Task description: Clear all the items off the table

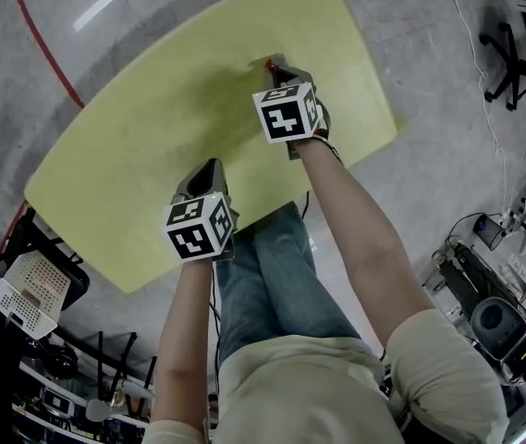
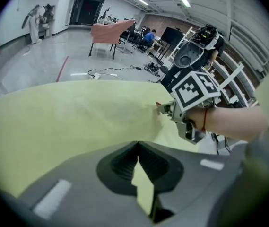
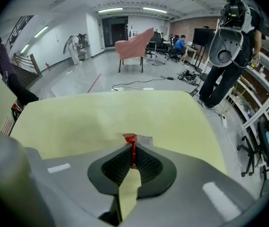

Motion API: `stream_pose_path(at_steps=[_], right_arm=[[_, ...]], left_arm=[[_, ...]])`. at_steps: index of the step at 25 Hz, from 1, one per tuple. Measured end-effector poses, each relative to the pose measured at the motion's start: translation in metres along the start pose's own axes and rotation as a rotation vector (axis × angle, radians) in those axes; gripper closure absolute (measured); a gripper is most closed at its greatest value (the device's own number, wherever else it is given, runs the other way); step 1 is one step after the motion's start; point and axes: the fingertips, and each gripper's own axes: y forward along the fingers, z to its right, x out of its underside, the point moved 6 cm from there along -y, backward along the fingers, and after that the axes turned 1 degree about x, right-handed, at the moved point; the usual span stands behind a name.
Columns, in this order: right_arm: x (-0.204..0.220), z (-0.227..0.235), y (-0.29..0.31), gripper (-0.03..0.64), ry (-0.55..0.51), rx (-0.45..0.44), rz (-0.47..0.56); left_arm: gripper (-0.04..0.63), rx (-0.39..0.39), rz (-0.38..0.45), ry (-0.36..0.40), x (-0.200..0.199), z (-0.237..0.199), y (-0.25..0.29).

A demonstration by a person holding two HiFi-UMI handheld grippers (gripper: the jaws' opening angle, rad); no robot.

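A small red and clear wrapper (image 3: 132, 139) is pinched between the jaws of my right gripper (image 3: 133, 148), which is shut on it just above the yellow-green table (image 3: 101, 112). In the head view the right gripper (image 1: 273, 67) is over the table's far middle, with the wrapper (image 1: 269, 64) showing as a red speck at its tip. My left gripper (image 1: 210, 167) hovers over the near part of the table (image 1: 133, 137), shut with nothing in it. In the left gripper view its jaws (image 2: 137, 145) meet, and the right gripper (image 2: 165, 109) with the wrapper (image 2: 158, 104) is ahead to the right.
The person's jeans-clad legs (image 1: 272, 276) sit at the table's near edge. A white perforated basket (image 1: 27, 294) and dark equipment stand on the floor at lower left. Cables and devices (image 1: 498, 322) crowd the floor to the right. A red line (image 1: 41, 40) crosses the floor.
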Motion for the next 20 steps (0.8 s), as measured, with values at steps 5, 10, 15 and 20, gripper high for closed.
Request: stream_pose_path(at_steps=[5, 10, 15, 20], right_arm=[[0.001, 0.000, -0.027, 0.601, 0.025, -0.007, 0.017], [-0.001, -0.004, -0.059, 0.601, 0.044, -0.020, 0.035], [-0.004, -0.005, -0.096, 0.602, 0.068, -0.035, 0.065], [-0.004, -0.009, -0.128, 0.603, 0.080, -0.050, 0.100]], left_arm=[[0.586, -0.003, 0.021, -0.001, -0.001, 0.006, -0.016], [0.586, -0.003, 0.027, 0.014, -0.001, 0.015, -0.035], [0.586, -0.001, 0.040, 0.024, -0.003, 0.029, -0.056], [0.586, 0.005, 0.058, 0.004, -0.001, 0.039, -0.078]])
